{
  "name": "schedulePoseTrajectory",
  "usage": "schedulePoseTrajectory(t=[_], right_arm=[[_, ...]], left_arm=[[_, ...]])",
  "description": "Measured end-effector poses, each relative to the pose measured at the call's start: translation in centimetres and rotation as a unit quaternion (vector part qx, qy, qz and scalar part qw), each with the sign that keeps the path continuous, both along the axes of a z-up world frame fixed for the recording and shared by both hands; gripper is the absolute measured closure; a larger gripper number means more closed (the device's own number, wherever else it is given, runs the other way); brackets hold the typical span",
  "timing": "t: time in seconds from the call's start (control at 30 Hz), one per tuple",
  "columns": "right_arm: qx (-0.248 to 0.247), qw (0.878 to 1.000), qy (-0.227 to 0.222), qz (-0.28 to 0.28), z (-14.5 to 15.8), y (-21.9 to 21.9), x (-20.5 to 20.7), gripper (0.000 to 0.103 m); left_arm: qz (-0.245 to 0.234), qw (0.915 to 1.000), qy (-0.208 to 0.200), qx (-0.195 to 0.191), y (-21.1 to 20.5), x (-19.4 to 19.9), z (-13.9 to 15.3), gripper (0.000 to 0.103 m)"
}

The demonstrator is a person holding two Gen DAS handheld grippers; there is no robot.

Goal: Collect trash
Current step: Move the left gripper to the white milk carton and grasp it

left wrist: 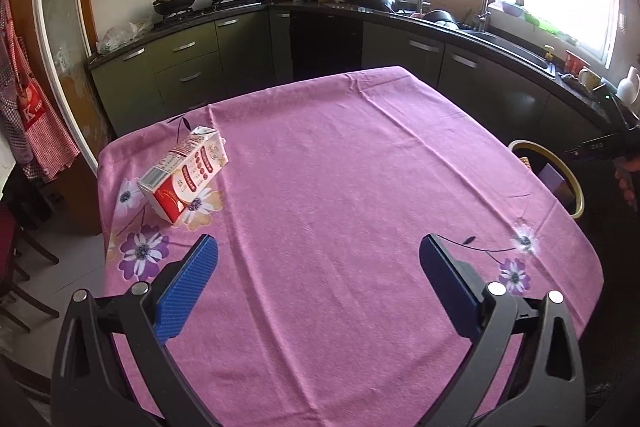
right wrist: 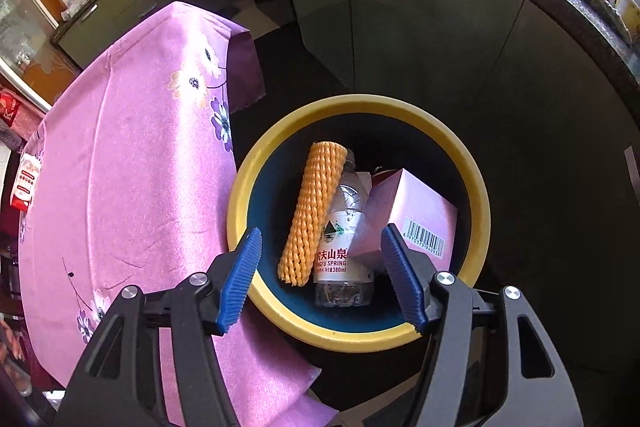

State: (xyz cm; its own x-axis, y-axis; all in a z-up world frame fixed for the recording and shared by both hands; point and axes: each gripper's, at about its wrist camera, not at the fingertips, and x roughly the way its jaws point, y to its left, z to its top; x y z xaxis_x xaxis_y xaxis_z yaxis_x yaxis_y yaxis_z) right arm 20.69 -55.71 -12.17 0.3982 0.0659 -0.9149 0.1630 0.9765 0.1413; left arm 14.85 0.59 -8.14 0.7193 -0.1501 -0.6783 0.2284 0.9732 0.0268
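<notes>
Over the bin [right wrist: 476, 187], the right gripper [right wrist: 320, 279] hung released, empty; the left gripper [left wrist: 318, 267] gaped toward the carton [left wrist: 184, 175].

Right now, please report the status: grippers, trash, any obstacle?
Left gripper open, empty, over table. Right gripper open above bin. Carton remains on tablecloth. Nothing blocks it.

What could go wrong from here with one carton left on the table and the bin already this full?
1. The carton lies near the table's far left corner, beside the edge; a nudge from the left tool could push it off.
2. The orange foam net, water bottle and pink box stand high in the bin; the carton may catch on them.
3. The tablecloth hangs beside the bin and could snag the right tool.
</notes>
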Motion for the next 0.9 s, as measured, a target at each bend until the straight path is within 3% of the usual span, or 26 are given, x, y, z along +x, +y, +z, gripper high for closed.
schedulePoseTrajectory(t=[0.47,0.73,0.9], right_arm=[[0.014,1.0,-0.003,-0.018,-0.2,0.7,0.9,0.038],[0.015,1.0,-0.001,-0.018,-0.5,1.5,1.8,0.035],[0.014,1.0,0.004,-0.012,-0.7,2.3,2.6,0.035]], left_arm=[[-0.003,0.9997,0.011,0.024,8.8,9.2,-0.5,0.007],[-0.018,0.9983,0.049,0.025,13.2,13.6,-3.5,0.007],[-0.051,0.9958,0.077,-0.002,13.4,15.7,-5.5,0.007]])
